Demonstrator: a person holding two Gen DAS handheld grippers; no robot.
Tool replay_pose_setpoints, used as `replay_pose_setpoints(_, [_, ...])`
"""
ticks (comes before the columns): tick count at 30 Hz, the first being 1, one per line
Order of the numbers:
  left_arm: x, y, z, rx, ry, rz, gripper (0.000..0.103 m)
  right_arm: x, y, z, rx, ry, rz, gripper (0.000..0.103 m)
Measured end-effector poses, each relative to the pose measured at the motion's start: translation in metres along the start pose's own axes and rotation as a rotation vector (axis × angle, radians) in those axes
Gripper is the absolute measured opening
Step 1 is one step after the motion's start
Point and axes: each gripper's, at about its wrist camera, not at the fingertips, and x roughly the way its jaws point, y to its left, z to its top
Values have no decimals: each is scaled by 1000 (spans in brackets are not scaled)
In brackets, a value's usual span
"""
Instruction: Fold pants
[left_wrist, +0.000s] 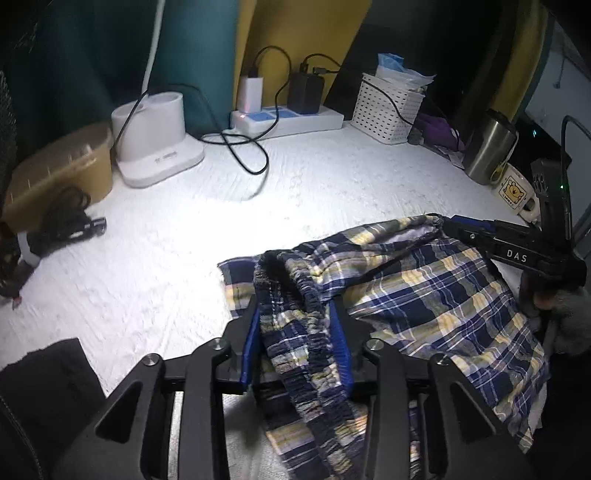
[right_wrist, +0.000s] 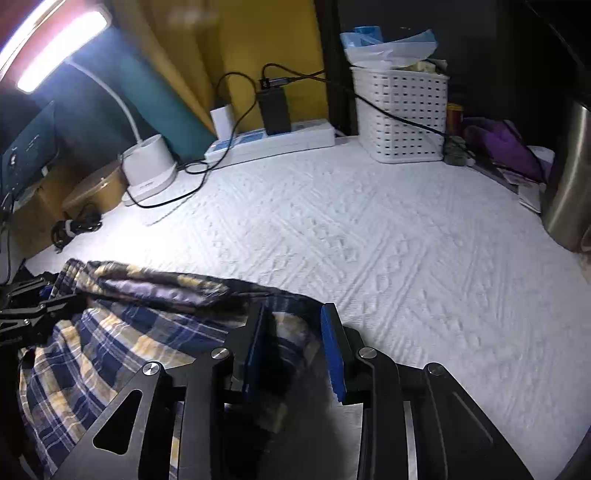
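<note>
- The white quilted table cover (right_wrist: 369, 229) takes up most of both views, and its middle lies bare; the fold can best be laid there, well short of the power strip (left_wrist: 288, 120), the white basket (right_wrist: 400, 114) and the lamp base (left_wrist: 155, 140) along the back edge.
- The plaid pants (left_wrist: 424, 291) lie bunched at the near edge of the cover, partly lifted, with the gathered elastic waistband (left_wrist: 303, 314) rising toward the left wrist camera and the rest spreading flat to the right.
- The step in hand appears to be carrying the gripped edge over for a fold. Done well, both hands would travel together at equal height, so the cloth between them stays taut and lands without a crease.
- The left gripper (left_wrist: 297, 332) is clenched on the waistband: the ruched band runs straight between the blue pads (left_wrist: 251, 343), and both pads press its sides.
- The right gripper (right_wrist: 295, 343) has a dark fold of the same plaid cloth between its blue pads (right_wrist: 334, 354). The left pad lies against the fabric, but a gap seems to show beside the right pad, so a firm hold cannot be told.
- In the left wrist view that right gripper (left_wrist: 448, 223) reaches in from the right, its tip at the far corner of the pants.
- A firmer bite there, before lifting further, would guard against slipping.
</note>
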Motion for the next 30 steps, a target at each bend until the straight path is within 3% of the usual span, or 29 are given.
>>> replay_pose_setpoints(6, [-18,6,5,-33,-23,-15,41,-25,-8,-7,32,-13,-87,32])
replay_pose_setpoints(10, [-46,7,6,-80,-94,0,43,-47,0,-20,28,-24,-58,32])
replay_pose_setpoints(14, [-63,0,0,-79,-139,-12,58,-53,23,-37,-6,-3,0,32])
replay_pose_setpoints(17, [-53,-12,-10,-43,-101,-45,62,-42,31,-52,-21,30,-38,32])
replay_pose_setpoints(20, [-27,-15,-23,5,-17,54,62,-44,27,-61,-6,22,-68,32])
replay_pose_setpoints(22, [-16,-3,-30,-9,4,48,65,-50,24,-64,-22,22,-132,32])
replay_pose_setpoints(24, [-18,4,-32,-37,2,32,65,-55,18,-68,-7,33,-160,32])
replay_pose_setpoints(26, [-27,2,-30,-20,-21,67,65,-66,13,-74,20,27,-151,32])
replay_pose_setpoints(30, [-54,-7,-26,-26,-84,68,64,-90,24,-87,10,0,-114,35])
